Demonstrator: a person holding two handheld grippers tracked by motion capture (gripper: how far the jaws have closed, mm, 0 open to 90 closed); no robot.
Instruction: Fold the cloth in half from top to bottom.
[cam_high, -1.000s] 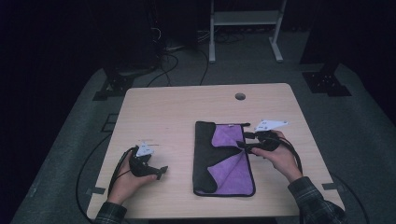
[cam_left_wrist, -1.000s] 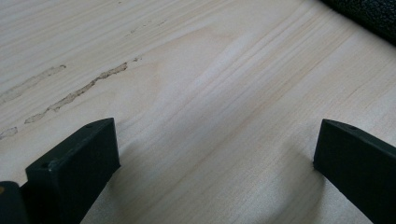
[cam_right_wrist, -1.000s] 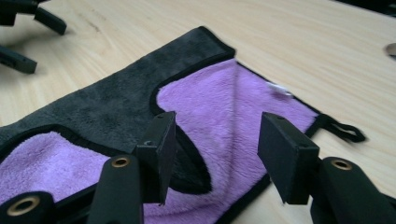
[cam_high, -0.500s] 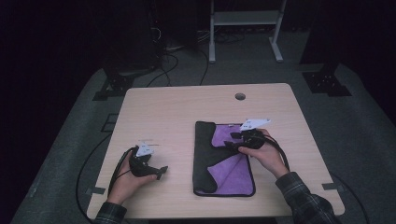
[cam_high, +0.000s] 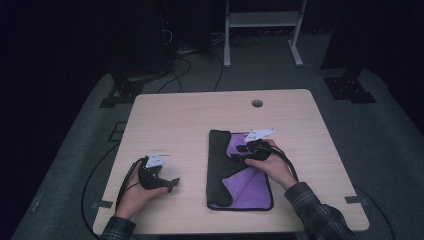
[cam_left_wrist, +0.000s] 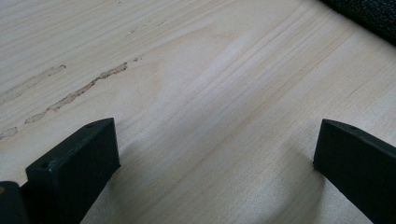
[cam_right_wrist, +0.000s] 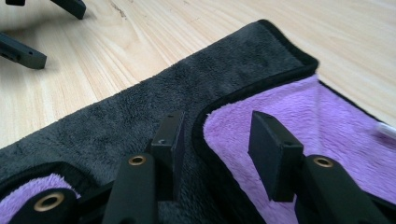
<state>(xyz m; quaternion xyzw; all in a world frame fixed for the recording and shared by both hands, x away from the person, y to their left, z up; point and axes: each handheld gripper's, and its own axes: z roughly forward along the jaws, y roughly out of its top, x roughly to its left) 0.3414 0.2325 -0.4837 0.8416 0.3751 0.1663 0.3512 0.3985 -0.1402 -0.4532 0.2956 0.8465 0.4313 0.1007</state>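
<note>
Right tongs (cam_right_wrist: 215, 144) closing, half-wide, astride black hem of folded cloth (cam_right_wrist: 140, 116); left tongs (cam_left_wrist: 210, 154) wide over bare worktop (cam_left_wrist: 196, 70).

The left hand (cam_high: 134, 192) rests low at the person's left, its forearm coming in from the bottom edge, and the left gripper (cam_high: 170, 184) lies level, pointing right, jaws spread wide. The right hand (cam_high: 272, 167) reaches farther forward, sleeve at the wrist. The right gripper (cam_high: 239, 151) points left and downward, jaws partly apart and just been closing, nothing pinched between them yet
</note>
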